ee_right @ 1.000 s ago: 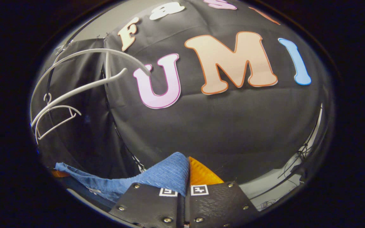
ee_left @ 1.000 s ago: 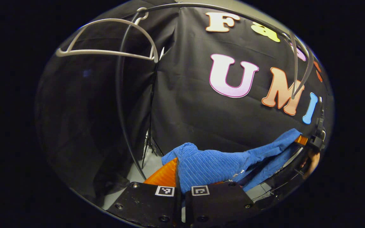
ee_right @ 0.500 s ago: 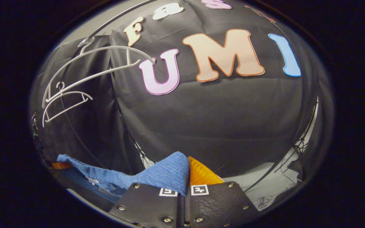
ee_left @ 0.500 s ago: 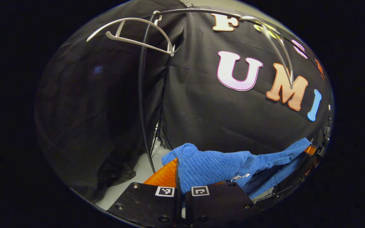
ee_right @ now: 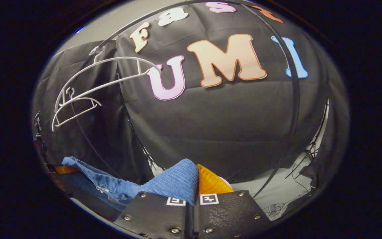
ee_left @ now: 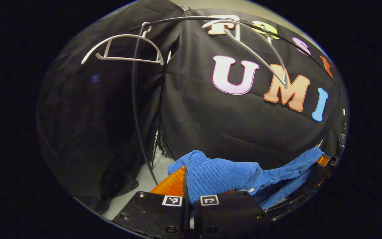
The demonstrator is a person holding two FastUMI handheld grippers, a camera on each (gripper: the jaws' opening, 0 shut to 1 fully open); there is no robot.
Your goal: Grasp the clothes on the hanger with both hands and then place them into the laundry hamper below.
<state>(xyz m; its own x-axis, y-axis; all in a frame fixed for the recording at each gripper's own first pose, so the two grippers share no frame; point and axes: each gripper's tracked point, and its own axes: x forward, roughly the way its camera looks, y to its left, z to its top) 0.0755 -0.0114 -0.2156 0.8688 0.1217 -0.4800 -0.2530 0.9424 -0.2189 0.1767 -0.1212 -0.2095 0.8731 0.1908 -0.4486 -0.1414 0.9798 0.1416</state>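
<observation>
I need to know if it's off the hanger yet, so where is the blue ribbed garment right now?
The blue ribbed garment is off the white plastic hangers on the rail, stretched low between the left gripper and the right gripper, each shut on one end.

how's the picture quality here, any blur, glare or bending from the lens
Left gripper view: sharp, no motion blur; the fisheye bows the rail and the white hangers; dim, dark at left. Right gripper view: also sharp, the rail curves strongly; the blue garment is evenly lit, no glare.

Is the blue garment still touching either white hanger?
Apart. In the left gripper view the blue garment hangs between both grippers, far below the bare white hangers on the rail.
</observation>
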